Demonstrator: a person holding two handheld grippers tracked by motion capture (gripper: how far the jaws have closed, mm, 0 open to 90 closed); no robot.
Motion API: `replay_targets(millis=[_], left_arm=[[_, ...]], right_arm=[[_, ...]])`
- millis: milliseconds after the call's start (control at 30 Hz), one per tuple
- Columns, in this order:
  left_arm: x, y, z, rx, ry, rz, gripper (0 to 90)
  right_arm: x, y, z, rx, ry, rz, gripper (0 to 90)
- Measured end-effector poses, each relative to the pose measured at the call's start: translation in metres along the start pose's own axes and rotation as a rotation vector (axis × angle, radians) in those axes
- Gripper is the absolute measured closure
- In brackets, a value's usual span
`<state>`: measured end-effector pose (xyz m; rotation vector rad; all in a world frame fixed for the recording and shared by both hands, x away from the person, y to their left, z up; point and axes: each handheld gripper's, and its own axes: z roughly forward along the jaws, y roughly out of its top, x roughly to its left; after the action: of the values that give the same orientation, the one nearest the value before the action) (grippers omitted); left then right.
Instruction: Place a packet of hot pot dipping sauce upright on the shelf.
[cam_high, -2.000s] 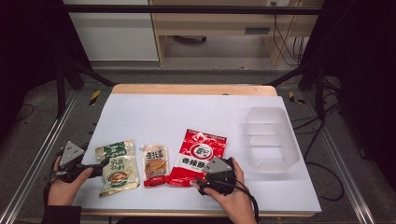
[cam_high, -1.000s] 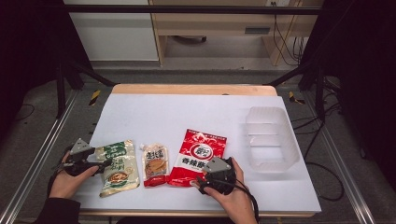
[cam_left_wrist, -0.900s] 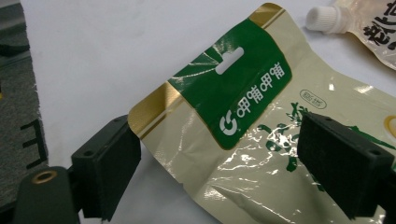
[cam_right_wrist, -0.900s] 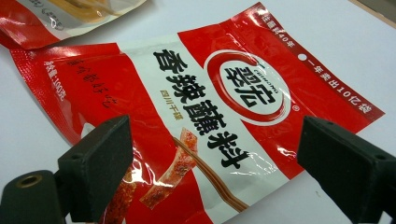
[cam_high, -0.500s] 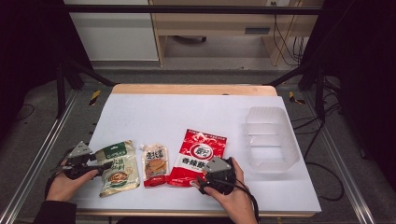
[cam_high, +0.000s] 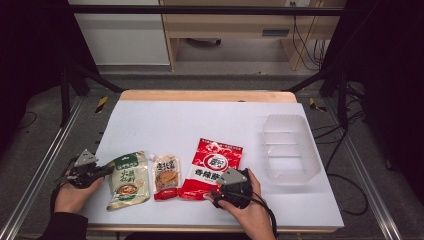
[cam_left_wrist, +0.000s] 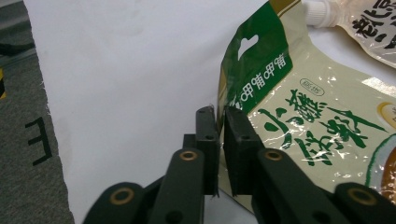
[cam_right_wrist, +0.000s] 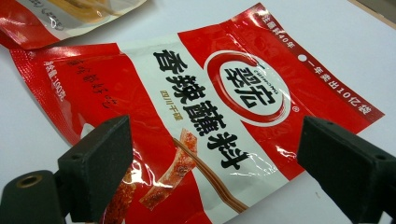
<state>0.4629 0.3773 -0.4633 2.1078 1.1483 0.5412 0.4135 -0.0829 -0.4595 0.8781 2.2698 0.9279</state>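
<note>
White desk (cam_high: 200, 120) holds a flat green-and-cream plastic pouch (cam_high: 128, 179) at lower left, long side going up & down. Left gripper (cam_left_wrist: 219, 140) fingers just closed, pinching its left edge. Right gripper (cam_right_wrist: 215, 163) fingers wide open over the shiny red pouch (cam_right_wrist: 205, 107).

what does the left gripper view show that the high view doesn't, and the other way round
Left gripper view, up close: the left tongs have just been closing, and the green pouch edge runs into their narrow gap. High view: the red pouch, the clear tray, the right tongs. Both: the green pouch on the white table and the small spouted pouch.
</note>
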Motion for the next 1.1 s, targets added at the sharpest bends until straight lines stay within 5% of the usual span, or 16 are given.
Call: replay_targets(millis=[200,400,767,933,1100], left_arm=[[0.000,0.002,-0.008,-0.011,-0.004,0.003,90.0],[0.003,0.005,-0.029,-0.086,-0.020,-0.020,90.0],[-0.008,0.025,-0.074,-0.152,-0.089,0.039,90.0],[-0.012,0.031,-0.092,-0.206,-0.167,0.049,90.0],[-0.020,0.039,-0.107,-0.213,-0.165,0.092,90.0]], right_arm=[[0.000,0.000,0.000,0.000,-0.001,0.001,11.1],[-0.001,0.000,0.000,0.000,-0.001,0.003,10.9],[-0.002,0.000,-0.002,0.000,0.000,-0.002,10.8],[-0.003,0.000,-0.003,0.001,0.001,-0.002,10.8],[-0.002,0.000,-0.003,0.002,0.008,-0.004,10.7]])
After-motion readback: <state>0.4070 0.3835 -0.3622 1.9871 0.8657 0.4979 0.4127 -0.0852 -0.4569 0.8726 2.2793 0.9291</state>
